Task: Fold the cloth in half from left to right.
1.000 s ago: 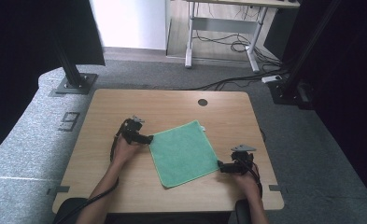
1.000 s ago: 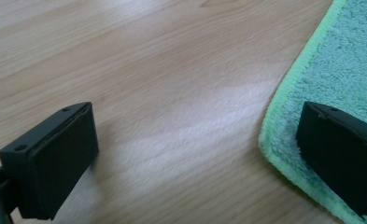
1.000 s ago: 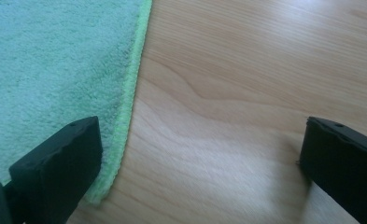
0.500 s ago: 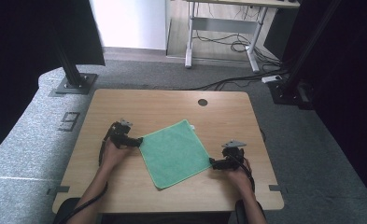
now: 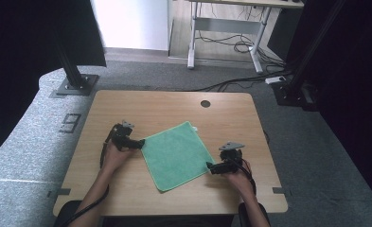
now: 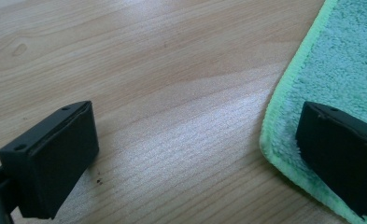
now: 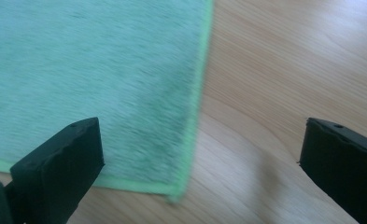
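Observation:
A green cloth (image 5: 176, 154) lies flat and spread out on the wooden table (image 5: 164, 106), turned like a diamond. My left gripper (image 5: 140, 142) sits at the cloth's left corner, open. One of its jaws is over the cloth's edge (image 6: 284, 98) and the other over bare wood. My right gripper (image 5: 211, 168) is at the cloth's right corner, open too. That corner (image 7: 172, 184) lies between its two jaws, nearer the left one. Neither gripper holds anything.
A round cable hole (image 5: 205, 103) sits near the table's far edge. Bare wood surrounds the cloth on all sides. Beyond the table are black stand feet (image 5: 74, 85) and a desk frame with cables (image 5: 231, 45) on the floor.
The cloth and both grippers have shifted left and slightly toward the person over the last second. Both grippers now stand open at opposite corners of the cloth.

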Action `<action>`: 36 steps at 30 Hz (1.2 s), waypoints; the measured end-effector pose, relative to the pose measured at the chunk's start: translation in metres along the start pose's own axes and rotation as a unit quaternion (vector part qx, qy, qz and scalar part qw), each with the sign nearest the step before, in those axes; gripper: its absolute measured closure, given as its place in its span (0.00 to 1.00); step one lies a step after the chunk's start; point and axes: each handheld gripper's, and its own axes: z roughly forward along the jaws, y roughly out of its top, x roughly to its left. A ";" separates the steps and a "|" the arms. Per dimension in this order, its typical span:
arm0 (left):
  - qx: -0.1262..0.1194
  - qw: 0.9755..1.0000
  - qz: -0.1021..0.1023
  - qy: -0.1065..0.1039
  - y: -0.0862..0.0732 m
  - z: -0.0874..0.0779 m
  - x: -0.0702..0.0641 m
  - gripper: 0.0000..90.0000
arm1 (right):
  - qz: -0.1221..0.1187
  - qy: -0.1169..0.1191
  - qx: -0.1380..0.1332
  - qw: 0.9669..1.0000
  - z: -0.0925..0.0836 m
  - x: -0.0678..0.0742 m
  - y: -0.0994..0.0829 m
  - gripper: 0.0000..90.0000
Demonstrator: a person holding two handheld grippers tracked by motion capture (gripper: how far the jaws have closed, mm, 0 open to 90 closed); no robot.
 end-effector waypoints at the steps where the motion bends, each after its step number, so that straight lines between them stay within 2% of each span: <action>1: 0.000 1.000 0.000 0.000 0.000 0.000 0.000 0.00 | -0.005 0.004 -0.001 1.000 0.000 0.004 0.002 0.00; 9: 0.000 1.000 0.000 0.000 0.000 0.000 0.000 0.00 | -0.045 0.051 0.002 0.998 0.006 0.038 0.018 0.00; 13: 0.000 1.000 0.001 0.000 0.000 0.000 0.000 0.00 | -0.067 0.073 0.010 0.995 0.012 0.058 0.024 0.00; 21: 0.000 1.000 0.006 -0.004 0.000 0.000 0.000 0.00 | -0.091 0.123 0.014 0.988 0.020 0.095 0.033 0.00; 27: -0.001 1.000 0.005 -0.004 0.000 0.000 0.000 0.00 | -0.115 0.164 0.019 0.980 0.025 0.125 0.038 0.00; 28: -0.001 1.000 0.005 -0.004 0.000 0.000 0.000 0.00 | -0.115 0.164 0.019 0.980 0.025 0.125 0.038 0.00; 29: -0.001 1.000 0.006 -0.004 0.000 0.000 0.000 0.00 | -0.125 0.188 0.024 0.974 0.026 0.136 0.039 0.02; 34: -0.002 1.000 0.006 -0.006 0.000 0.000 0.000 0.00 | -0.145 0.215 0.028 0.965 0.027 0.158 0.041 0.12; 35: -0.002 1.000 0.006 -0.006 0.000 0.000 0.000 0.00 | -0.145 0.215 0.028 0.965 0.027 0.158 0.041 0.12; 36: -0.003 1.000 0.007 -0.007 0.000 0.000 0.000 0.00 | -0.154 0.224 0.032 0.962 0.028 0.166 0.041 0.17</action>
